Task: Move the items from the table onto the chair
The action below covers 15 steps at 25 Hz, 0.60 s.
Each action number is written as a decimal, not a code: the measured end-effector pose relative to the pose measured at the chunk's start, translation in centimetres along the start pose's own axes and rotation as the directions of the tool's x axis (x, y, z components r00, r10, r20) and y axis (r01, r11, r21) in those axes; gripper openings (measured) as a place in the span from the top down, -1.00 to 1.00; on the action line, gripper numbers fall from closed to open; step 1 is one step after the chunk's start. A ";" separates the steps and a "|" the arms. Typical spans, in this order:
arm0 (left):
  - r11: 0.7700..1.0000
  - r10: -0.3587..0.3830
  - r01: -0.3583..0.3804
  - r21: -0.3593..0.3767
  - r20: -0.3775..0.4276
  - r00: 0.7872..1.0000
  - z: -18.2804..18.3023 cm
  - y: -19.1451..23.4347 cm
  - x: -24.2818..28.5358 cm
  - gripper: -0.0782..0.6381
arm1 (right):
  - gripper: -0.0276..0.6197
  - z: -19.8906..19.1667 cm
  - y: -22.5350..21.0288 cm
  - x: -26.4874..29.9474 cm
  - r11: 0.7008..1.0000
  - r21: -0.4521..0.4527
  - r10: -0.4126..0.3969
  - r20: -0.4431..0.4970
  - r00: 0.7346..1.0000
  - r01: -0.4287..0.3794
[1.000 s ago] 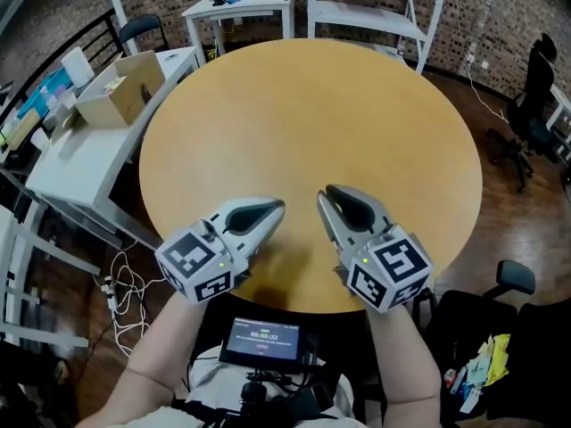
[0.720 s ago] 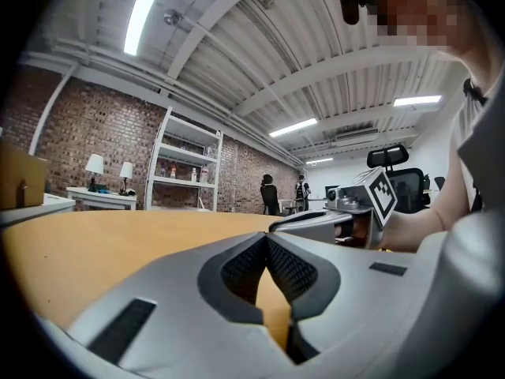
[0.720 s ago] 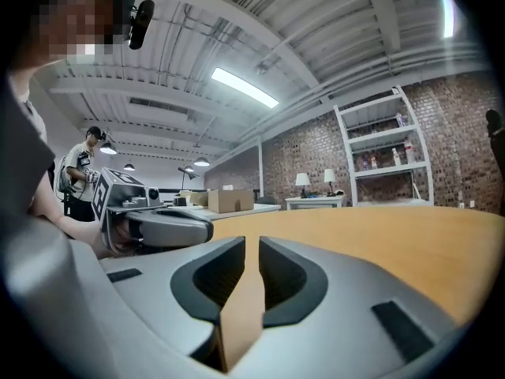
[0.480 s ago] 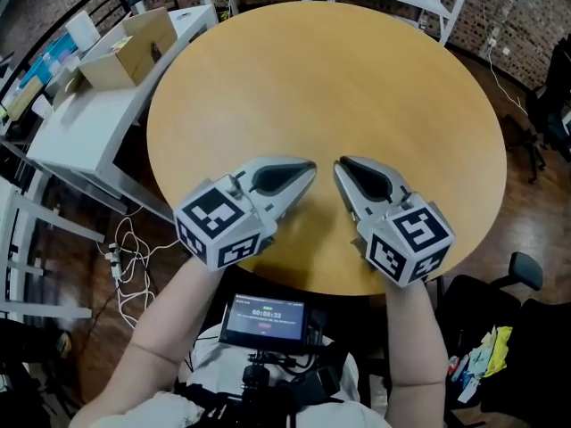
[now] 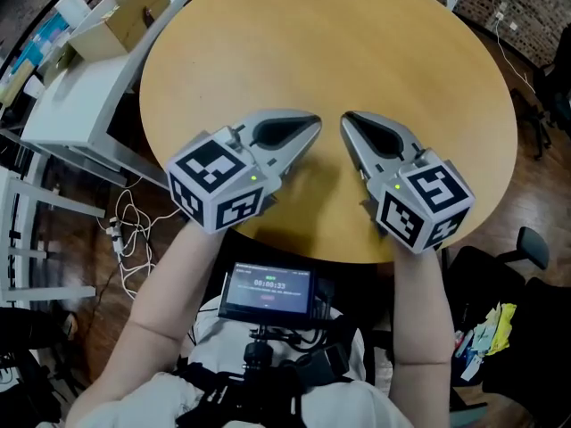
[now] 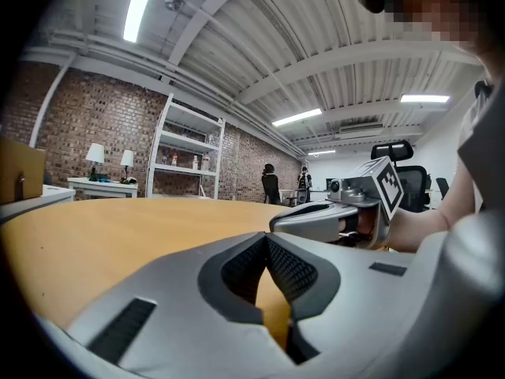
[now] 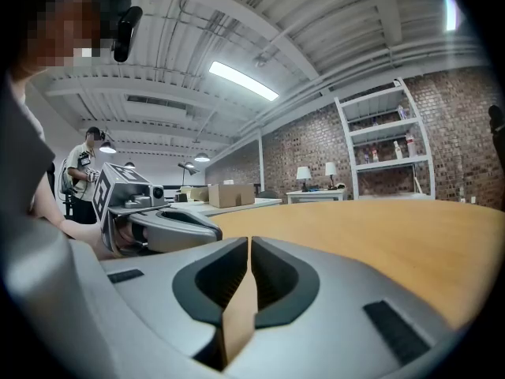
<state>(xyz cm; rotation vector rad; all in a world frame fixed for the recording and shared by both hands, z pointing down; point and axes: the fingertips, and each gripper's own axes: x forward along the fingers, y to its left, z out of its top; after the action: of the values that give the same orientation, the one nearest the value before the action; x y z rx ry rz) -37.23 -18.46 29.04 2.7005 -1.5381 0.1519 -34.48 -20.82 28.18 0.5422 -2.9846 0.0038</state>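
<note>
Head view showed the left gripper (image 5: 314, 125) shut and empty, the right gripper (image 5: 348, 119) just closing on nothing over the bare round wooden table (image 5: 357, 52), and a nudge might have spilled the colourful pile of items (image 5: 486, 355) off the black chair (image 5: 535, 324).

A round desk (image 5: 357, 52) fills the middle. Left of it stands a side desk (image 5: 71, 105), with a box (image 5: 111, 25) on its far end. Cables (image 5: 125, 239) lie on the floor (image 5: 513, 208) at the round desk's near left. A chair (image 5: 533, 239) stands at its near right; a screen (image 5: 268, 292) sits just before its near edge.
</note>
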 end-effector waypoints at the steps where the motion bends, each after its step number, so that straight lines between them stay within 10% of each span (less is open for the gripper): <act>1: 1.000 0.000 0.000 0.000 0.001 1.000 0.0 0.1 0.0 0.75 | 0.87 0.0 0.0 0.1 1.000 0.001 0.000 0.000 1.000 0.000; 15: 1.000 -0.001 0.001 -0.002 0.006 1.000 0.2 -0.1 -0.2 0.76 | 0.91 0.1 0.0 -0.1 1.000 -0.003 0.003 -0.007 1.000 -0.003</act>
<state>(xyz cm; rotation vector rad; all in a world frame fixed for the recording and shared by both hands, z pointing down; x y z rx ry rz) -37.22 -18.30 28.80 2.7023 -1.5370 0.1424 -34.41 -20.76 28.09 0.5369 -2.9784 0.0006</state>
